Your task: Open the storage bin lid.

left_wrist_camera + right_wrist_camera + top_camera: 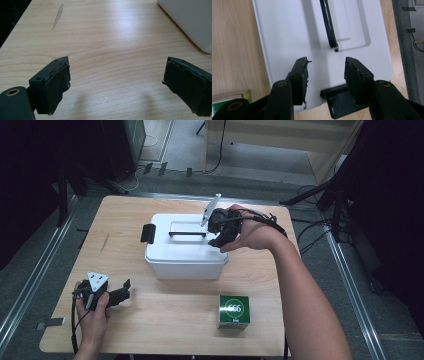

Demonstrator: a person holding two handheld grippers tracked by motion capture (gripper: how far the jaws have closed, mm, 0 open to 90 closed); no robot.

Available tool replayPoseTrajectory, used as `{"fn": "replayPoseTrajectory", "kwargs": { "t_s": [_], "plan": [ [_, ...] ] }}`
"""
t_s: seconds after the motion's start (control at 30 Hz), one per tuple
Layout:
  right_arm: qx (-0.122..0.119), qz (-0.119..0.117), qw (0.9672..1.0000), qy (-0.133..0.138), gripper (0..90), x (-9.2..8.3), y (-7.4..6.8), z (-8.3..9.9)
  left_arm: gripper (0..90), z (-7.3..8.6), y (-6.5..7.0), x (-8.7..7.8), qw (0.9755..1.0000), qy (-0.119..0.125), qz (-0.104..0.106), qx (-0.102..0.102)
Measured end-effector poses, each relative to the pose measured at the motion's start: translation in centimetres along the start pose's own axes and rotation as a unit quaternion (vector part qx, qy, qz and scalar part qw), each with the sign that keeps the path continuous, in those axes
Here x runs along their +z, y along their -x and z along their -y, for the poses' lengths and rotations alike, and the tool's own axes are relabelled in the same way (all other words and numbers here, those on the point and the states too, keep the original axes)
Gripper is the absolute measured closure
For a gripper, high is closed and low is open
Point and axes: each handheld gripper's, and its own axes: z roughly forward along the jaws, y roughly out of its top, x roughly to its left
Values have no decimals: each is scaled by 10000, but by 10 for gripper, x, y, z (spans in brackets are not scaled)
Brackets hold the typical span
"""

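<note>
Currently the right gripper [216,231] is hovering over the right end of the white box [185,251], which is sitting mid-table with a green carton [234,311] well apart in front of it. In the right gripper view the right gripper [326,72] is looking straight down at the lid, jaws standing partly apart with nothing between the pads; below them the black right-end latch [338,101] is sticking out flat from the box edge, so it looks already released. The matching left-end latch [147,233] is also standing off the box wall, though I can't tell for sure whether it is undone.

Judging by this, the step in hand is going for the lid: lining up on the black handle [329,25] lying flat in its recess. Next move is calling for a wrist alignment so the jaws are straddling the bar across its thin side, then descending and closing before any lift. Risk: the bar is lying low in the recess, so the pads may be skidding off.

Orientation: the box is lying with its long axis left-right across the table in the high view, lid facing up, handle running along that same axis.

Meanwhile the left gripper [120,295] is resting near the front-left table edge, jaws wide apart and empty over bare table [107,50], pointing toward the box corner [192,22].
</note>
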Motion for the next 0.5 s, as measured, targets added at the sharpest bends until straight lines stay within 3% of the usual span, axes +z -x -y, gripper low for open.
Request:
{"fn": "replayPoseTrajectory", "kwargs": {
  "t_s": [0.17, 0.3, 0.4, 0.5],
  "plan": [
    [-199, 18, 9997, -103, 586, 1, 3, -17, 78, 1, 0, 0, 10000, 18, -3, 5],
    [-389, -168, 9991, -76, 657, 3, 2, -30, 78, 2, -1, -1, 10000, -8, 23, 35],
    [-474, -183, 9987, -82, 678, 6, 3, -35, 78, 2, -2, -1, 10000, -3, 54, 16],
    [-694, -102, 9970, -324, 713, 12, 0, -43, 78, 2, -2, -1, 10000, 7, 83, -9]
  ]
}}
